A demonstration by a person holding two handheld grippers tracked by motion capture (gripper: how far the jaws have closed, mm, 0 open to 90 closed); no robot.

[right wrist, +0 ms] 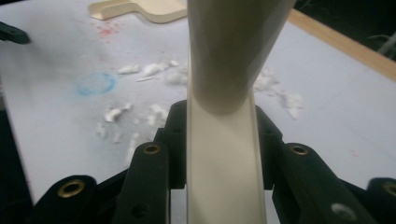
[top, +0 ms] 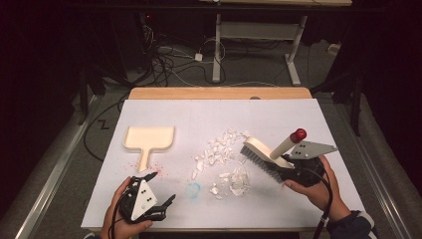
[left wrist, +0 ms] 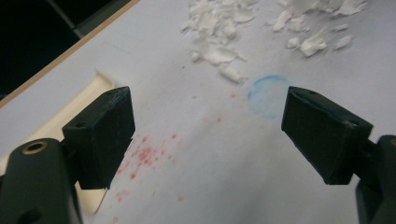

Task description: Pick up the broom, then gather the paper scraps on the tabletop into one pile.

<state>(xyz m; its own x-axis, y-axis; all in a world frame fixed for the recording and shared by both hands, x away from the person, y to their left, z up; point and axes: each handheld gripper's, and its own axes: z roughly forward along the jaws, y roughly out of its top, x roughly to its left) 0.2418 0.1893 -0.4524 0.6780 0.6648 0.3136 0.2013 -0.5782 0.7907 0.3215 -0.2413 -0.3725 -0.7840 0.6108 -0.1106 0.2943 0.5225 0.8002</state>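
Surface: white table (top: 298, 114), wooden far edge.
Left of centre: cream dustpan (top: 149, 138).
Centre: white scraps (top: 221, 159).
Marks: red specks, blue ring (top: 193, 189).

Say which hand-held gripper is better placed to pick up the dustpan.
Left. The left hand-held gripper is open and empty near the dustpan handle; the right hand-held gripper already clamps the brush.

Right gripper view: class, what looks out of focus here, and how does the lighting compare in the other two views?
Right gripper view: the brush held in the tongs is soft, too close. High view: the white table is bright against dark surroundings. Left gripper view: the near tongs are slightly soft, dim.
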